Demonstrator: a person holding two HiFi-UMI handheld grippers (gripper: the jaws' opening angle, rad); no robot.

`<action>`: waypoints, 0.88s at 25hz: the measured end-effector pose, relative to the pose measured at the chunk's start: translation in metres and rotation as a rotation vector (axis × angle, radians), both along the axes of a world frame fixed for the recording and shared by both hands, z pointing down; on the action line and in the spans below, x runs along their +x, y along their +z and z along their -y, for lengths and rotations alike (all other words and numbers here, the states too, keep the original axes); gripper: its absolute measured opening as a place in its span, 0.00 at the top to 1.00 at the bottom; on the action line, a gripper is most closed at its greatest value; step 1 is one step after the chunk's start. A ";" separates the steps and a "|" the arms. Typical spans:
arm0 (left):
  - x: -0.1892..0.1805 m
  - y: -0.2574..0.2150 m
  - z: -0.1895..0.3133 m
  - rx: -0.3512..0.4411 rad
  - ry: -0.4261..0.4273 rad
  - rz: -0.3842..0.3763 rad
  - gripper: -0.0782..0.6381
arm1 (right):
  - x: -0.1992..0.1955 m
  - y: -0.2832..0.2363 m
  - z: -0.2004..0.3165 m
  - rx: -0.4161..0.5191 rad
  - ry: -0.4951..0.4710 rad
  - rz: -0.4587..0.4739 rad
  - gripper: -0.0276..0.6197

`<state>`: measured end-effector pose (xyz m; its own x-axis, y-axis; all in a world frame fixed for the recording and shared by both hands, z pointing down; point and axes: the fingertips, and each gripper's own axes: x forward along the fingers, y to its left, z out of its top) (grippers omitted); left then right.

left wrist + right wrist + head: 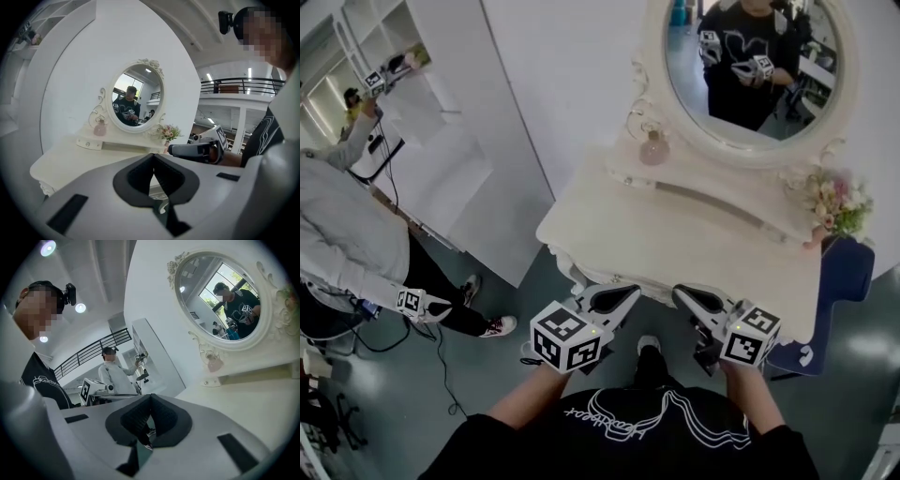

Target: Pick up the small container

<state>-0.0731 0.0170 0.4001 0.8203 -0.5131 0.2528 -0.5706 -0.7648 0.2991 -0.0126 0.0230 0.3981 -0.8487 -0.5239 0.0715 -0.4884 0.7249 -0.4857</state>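
Note:
The small container is a pink round bottle [653, 148] that stands upright on the raised back shelf of the white dressing table [675, 234], left of the oval mirror [750, 66]. It also shows far off in the left gripper view as the bottle [100, 127] and in the right gripper view as the bottle [214, 363]. My left gripper [628, 293] and right gripper [681, 293] hover side by side at the table's near edge, well short of the bottle. Both are shut with nothing between the pads, as seen at the left gripper [153, 161] and right gripper [150, 401].
A bunch of pink and white flowers [839, 202] stands at the table's back right. A blue seat [848, 277] is at the table's right end. A white partition [459, 141] and another person [337, 234] holding grippers are to the left.

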 end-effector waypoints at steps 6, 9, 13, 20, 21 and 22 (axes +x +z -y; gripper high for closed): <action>0.019 0.010 0.090 -0.034 -0.035 0.012 0.88 | 0.030 -0.001 0.081 -0.010 0.016 0.005 0.95; 0.030 0.012 0.140 -0.057 -0.050 -0.010 0.84 | 0.051 0.003 0.122 -0.028 0.028 -0.002 0.95; 0.038 0.009 0.203 -0.022 -0.100 0.005 0.76 | 0.078 0.010 0.169 -0.052 0.040 -0.003 0.95; 0.041 0.005 0.291 0.074 -0.189 0.074 0.59 | 0.106 0.018 0.217 -0.077 0.052 -0.017 0.95; 0.041 0.004 0.304 0.084 -0.199 0.082 0.57 | 0.108 0.019 0.223 -0.080 0.056 -0.018 0.95; 0.041 0.005 0.316 0.093 -0.208 0.091 0.57 | 0.110 0.021 0.229 -0.084 0.060 -0.019 0.95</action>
<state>-0.0324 -0.2990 0.4050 0.6709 -0.6927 0.2649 -0.7398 -0.6502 0.1734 0.0977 -0.2061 0.4192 -0.8142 -0.5652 0.1331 -0.5395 0.6515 -0.5334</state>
